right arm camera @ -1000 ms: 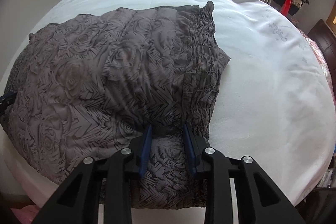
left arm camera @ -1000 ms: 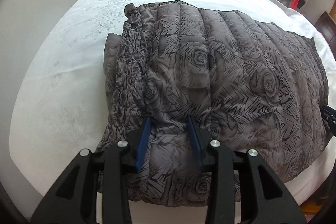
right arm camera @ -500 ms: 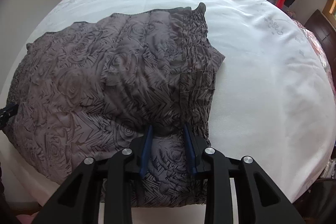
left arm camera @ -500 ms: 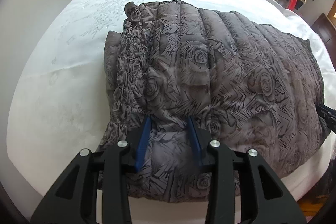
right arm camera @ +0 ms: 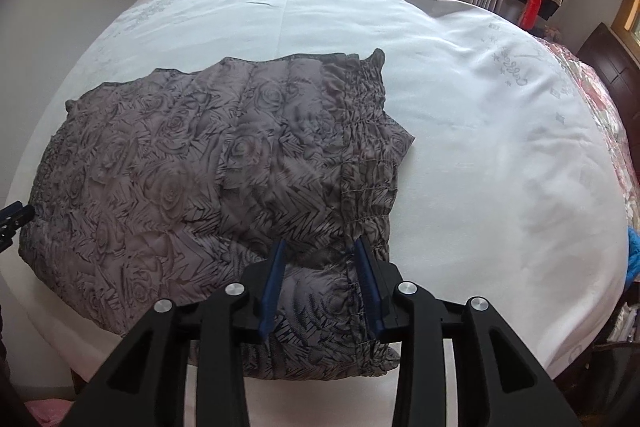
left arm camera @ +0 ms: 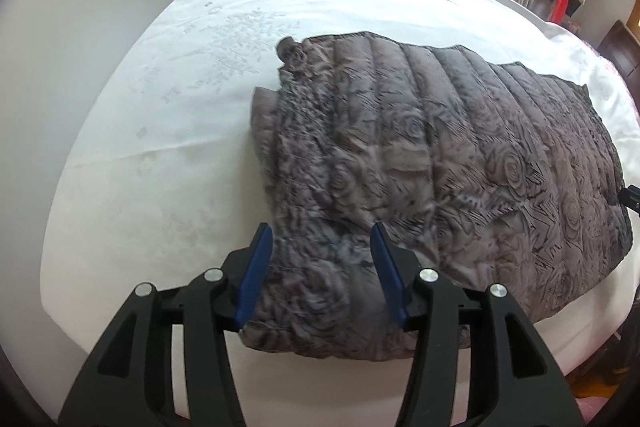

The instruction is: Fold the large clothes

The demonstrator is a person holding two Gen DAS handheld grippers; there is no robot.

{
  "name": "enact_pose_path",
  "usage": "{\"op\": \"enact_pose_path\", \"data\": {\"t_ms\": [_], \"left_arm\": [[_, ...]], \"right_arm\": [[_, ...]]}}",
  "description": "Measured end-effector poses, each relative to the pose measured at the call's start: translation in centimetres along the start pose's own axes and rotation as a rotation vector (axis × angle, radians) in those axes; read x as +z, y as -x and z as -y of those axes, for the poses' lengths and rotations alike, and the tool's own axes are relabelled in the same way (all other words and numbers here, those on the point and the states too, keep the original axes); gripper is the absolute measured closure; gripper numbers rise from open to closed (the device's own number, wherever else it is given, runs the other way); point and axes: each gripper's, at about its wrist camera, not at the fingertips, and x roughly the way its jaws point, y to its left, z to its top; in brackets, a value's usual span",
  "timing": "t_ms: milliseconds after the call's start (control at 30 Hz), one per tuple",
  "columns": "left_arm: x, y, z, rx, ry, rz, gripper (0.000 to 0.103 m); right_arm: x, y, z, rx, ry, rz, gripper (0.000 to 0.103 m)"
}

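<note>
Grey quilted jacket (left arm camera: 440, 167) folded on bed (left arm camera: 160, 147), near edge blurred, far end cut off

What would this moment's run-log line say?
stage: fold laid | quilted jacket: folded, flat on bed | left gripper: opening, fabric between | right gripper: opening, fabric between

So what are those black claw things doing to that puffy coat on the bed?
A person is folding a grey quilted jacket with a rose print on a white bedsheet. The left gripper and right gripper are each at the jacket's near edge. Both sets of jaws are opening, letting go of the fabric between them. The jacket lies folded flat.
</note>
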Motion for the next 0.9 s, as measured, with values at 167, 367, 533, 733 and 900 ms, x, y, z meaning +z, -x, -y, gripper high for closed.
{"op": "enact_pose_path", "data": {"t_ms": [167, 367, 533, 733, 900], "left_arm": [[0.9, -0.9, -1.7, -0.020, 0.024, -0.022, 0.050], [0.9, -2.3, -3.2, -0.104, 0.058, -0.071, 0.043], [0.4, -4.3, -5.1, -0.270, 0.156, -0.126, 0.038], [-0.8, -7.1, -6.8, -0.462, 0.283, -0.173, 0.034], [-1.4, -8.0, -7.3, -0.520, 0.311, -0.158, 0.047]], "right_arm": [[0.0, -2.2, 1.0, -0.001, -0.021, -0.041, 0.067], [0.0, -3.4, 1.0, -0.002, -0.026, -0.061, 0.067], [0.3, -4.3, 1.3, 0.004, -0.033, -0.068, 0.067], [0.1, -5.2, 1.1, -0.008, -0.022, -0.065, 0.066], [-0.6, -5.1, -0.1, -0.012, -0.027, -0.062, 0.066]]}}
